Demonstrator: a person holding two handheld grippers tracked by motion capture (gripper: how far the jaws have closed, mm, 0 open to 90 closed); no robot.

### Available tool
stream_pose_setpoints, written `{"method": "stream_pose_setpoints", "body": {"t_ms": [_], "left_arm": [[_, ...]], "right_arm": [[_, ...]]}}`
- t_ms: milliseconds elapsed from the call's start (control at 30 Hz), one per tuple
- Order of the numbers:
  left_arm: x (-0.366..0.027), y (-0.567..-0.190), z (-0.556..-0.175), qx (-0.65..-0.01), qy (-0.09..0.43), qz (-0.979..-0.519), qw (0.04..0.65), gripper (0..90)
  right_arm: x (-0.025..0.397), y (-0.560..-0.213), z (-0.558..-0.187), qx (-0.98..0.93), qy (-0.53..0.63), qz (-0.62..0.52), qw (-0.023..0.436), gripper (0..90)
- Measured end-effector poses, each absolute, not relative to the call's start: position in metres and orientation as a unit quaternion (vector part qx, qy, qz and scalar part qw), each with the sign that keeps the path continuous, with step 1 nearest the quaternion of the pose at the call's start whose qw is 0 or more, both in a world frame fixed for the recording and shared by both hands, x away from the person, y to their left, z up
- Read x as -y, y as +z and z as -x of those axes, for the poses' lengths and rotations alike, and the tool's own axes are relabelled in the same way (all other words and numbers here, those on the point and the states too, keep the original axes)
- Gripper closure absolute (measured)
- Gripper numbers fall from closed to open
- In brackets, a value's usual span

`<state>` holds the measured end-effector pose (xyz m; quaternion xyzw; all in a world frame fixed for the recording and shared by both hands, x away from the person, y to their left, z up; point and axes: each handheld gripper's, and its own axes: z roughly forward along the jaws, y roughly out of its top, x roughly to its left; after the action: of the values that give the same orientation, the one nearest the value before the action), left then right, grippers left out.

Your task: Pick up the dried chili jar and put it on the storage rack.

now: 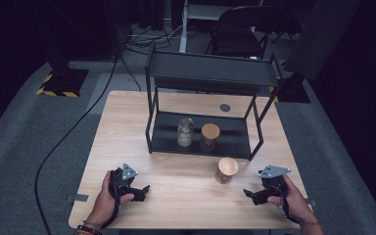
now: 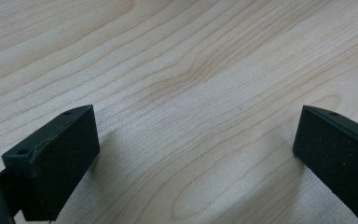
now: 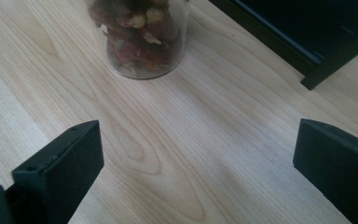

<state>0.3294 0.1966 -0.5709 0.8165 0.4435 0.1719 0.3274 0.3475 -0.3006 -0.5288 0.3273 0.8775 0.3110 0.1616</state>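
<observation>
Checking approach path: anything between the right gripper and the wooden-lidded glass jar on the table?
Nothing visible. The right gripper has its jaws open, aimed at the wooden-lidded glass jar, with bare light wooden tabletop between. The black metal shelf rack sits off to the side.

Pale wood-grain table (image 1: 186, 196) w/ wavy lines is showing under black left gripper (image 2: 191, 154) & black right gripper (image 3: 196, 158). Clear jar (image 3: 140, 42) beside black rack (image 1: 200, 142) is showing red-brown bits, tan wood lid. Grey carpet (image 1: 24, 161) around table.

A dark studio-like lab: lone wooden table (image 1: 127, 127) on grey carpet (image 1: 24, 147), floor cables (image 1: 142, 39), hazard-taped stand base (image 1: 61, 81).
</observation>
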Motion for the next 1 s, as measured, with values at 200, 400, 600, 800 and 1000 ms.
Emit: {"method": "stream_pose_setpoints", "body": {"t_ms": [200,400,600,800,1000], "left_arm": [[-0.196,-0.571,-0.329,-0.444,0.172,-0.816,0.328,0.0],[-0.196,-0.571,-0.329,-0.444,0.172,-0.816,0.328,0.0],[-0.197,-0.571,-0.329,-0.443,0.173,-0.816,0.328,0.0],[-0.197,-0.571,-0.329,-0.443,0.172,-0.816,0.328,0.0],[-0.197,-0.571,-0.329,-0.443,0.172,-0.817,0.327,0.0]], "right_arm": [[0.292,-0.524,-0.351,-0.88,0.309,-0.321,0.163,1.5],[0.283,-0.521,-0.354,-0.886,0.306,-0.309,0.16,1.5],[0.272,-0.518,-0.358,-0.89,0.306,-0.298,0.158,1.5],[0.262,-0.518,-0.362,-0.894,0.304,-0.291,0.152,1.6],[0.255,-0.516,-0.365,-0.897,0.305,-0.283,0.149,1.6]]}}
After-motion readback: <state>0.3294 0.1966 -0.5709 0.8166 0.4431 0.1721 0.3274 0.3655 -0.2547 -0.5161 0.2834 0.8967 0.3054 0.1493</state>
